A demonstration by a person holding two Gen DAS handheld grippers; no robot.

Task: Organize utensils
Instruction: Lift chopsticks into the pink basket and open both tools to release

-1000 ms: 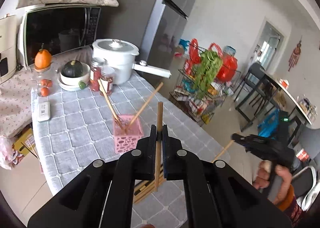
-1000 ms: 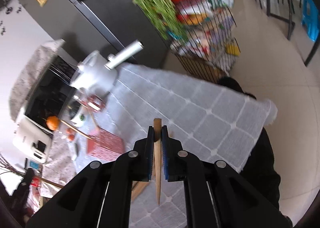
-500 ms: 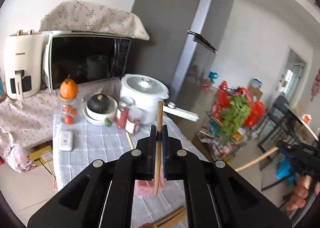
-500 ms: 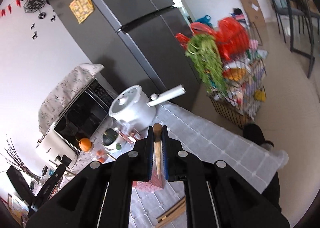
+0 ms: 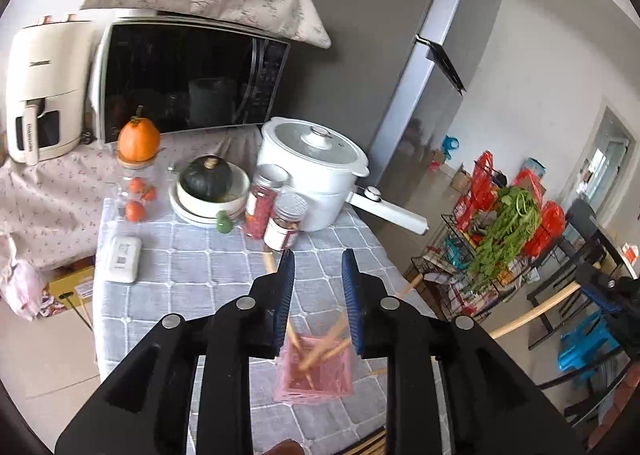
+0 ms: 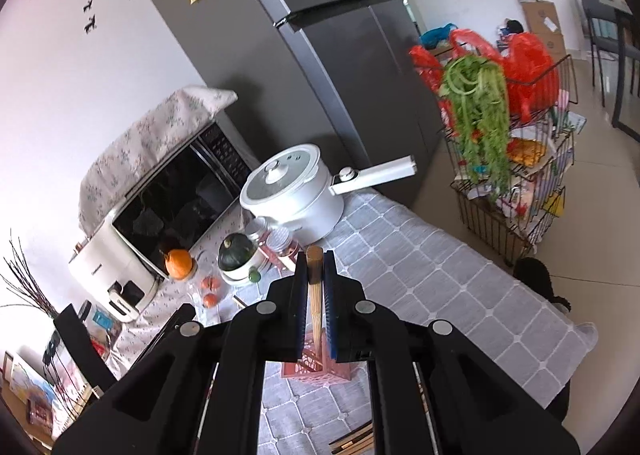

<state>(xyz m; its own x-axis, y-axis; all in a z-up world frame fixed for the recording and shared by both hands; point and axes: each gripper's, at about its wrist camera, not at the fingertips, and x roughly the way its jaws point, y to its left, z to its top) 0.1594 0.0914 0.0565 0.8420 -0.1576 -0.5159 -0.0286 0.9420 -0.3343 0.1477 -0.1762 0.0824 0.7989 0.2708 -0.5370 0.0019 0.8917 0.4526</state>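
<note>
The right claw (image 6: 316, 287) was clamped on a wooden chopstick (image 6: 315, 295) held upright, its long axis running down toward the pink holder (image 6: 316, 369) directly below on the worktop (image 6: 440, 279). The left claw (image 5: 318, 295), jaws opening with nothing pinched between them, hung just above that same holder (image 5: 316, 375), where chopsticks leaned.

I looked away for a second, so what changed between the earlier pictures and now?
The left gripper let go of its chopstick; its jaws are opening over the pink holder, which now holds more chopsticks. The right gripper stays shut on its chopstick.
</note>
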